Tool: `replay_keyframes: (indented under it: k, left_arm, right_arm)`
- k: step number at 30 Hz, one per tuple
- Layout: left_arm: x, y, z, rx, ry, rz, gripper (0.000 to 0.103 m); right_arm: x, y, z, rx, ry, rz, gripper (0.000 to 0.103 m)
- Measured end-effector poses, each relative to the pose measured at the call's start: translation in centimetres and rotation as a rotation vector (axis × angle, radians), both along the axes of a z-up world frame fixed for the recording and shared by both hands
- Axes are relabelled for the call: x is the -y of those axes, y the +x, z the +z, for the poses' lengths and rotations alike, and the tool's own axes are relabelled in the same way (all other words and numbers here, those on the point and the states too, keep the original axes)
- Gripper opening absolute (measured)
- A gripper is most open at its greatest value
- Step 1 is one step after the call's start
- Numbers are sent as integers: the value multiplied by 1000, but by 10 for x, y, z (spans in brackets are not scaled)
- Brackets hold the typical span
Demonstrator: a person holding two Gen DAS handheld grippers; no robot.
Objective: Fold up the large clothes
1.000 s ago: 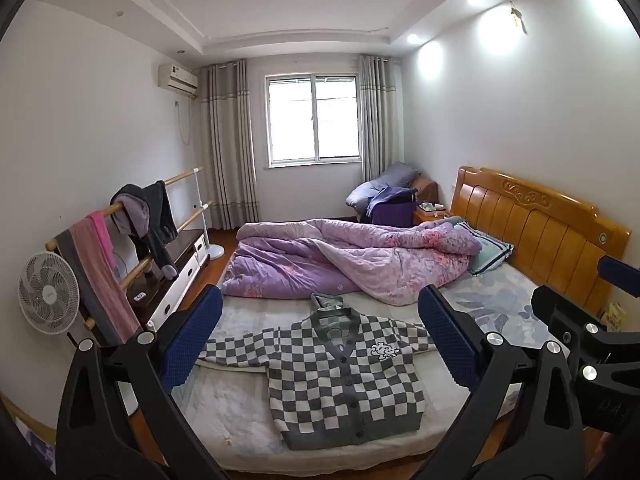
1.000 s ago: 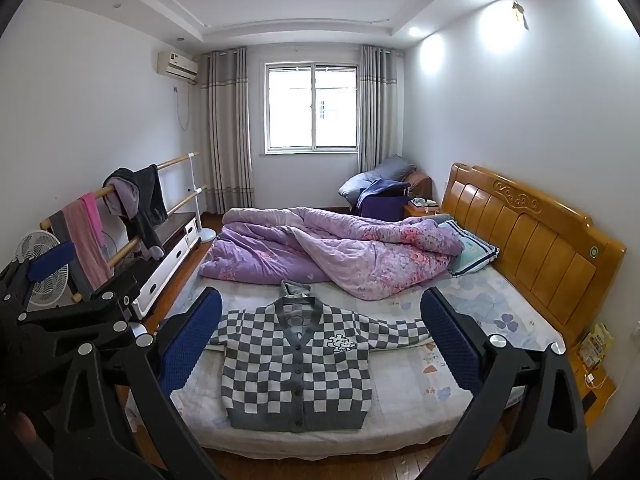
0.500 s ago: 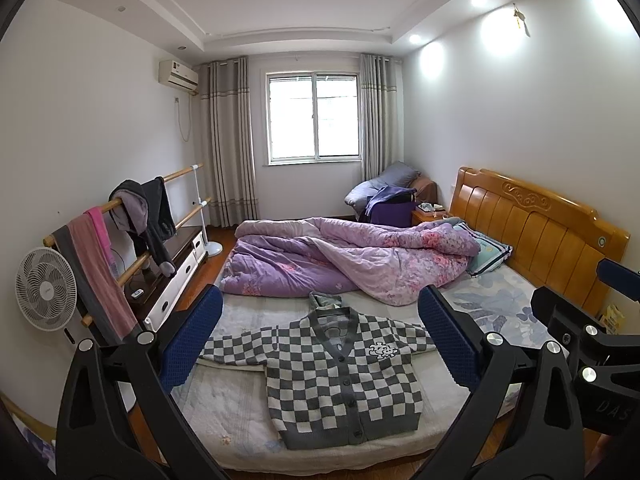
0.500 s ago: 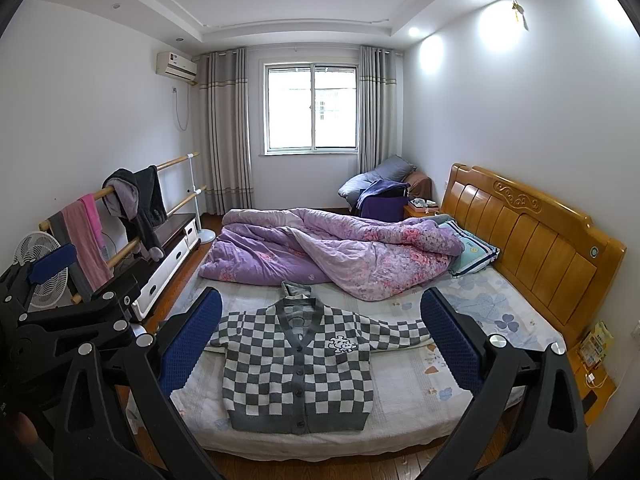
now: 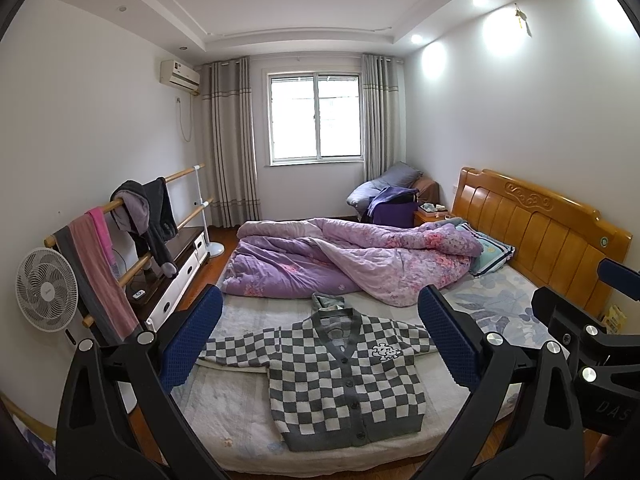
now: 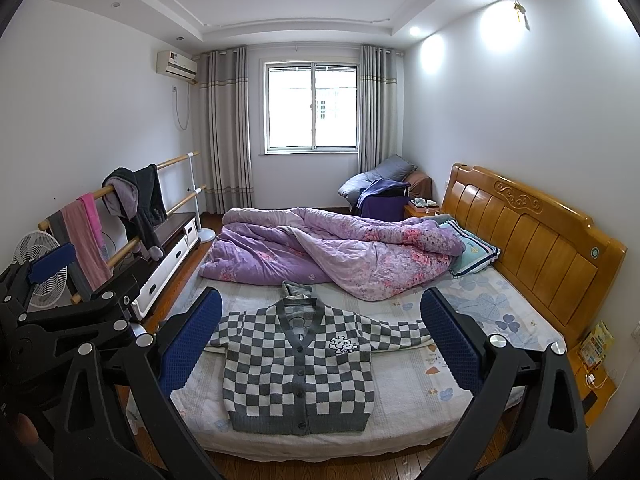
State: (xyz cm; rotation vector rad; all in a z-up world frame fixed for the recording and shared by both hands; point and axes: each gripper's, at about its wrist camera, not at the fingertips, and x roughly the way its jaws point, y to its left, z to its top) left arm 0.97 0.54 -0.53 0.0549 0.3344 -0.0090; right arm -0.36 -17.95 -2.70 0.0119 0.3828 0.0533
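No fold is being seen yet: the checked cardigan [image 6: 298, 364] is lying flat on the bed [image 6: 404, 412], sleeves spread across it, collar pointing to the window, hem to the camera. The left gripper [image 5: 320, 344] and right gripper [image 6: 320, 346] are being held released, well apart from it.

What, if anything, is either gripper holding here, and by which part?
Nothing is held. The left gripper and right gripper both have their jaws wide open, well short of the checkered cardigan, which lies flat and buttoned on the bed.
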Motion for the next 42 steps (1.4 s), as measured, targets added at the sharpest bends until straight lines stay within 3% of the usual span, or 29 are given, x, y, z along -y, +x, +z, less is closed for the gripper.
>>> replay_keyframes:
  k: [23,33,42]
  left_arm:
    - [-14,5,-1,2,-3,5,98]
    - [-15,5,-1,0,-4,4,98]
    - [-20,8,-5,-3,0,17,98]
  right_arm:
    - [-13,1,5,-3,0,1,96]
    - [-27,17,-7,-7,4,7,96]
    - [-12,25,-12,-13,14,25,96]
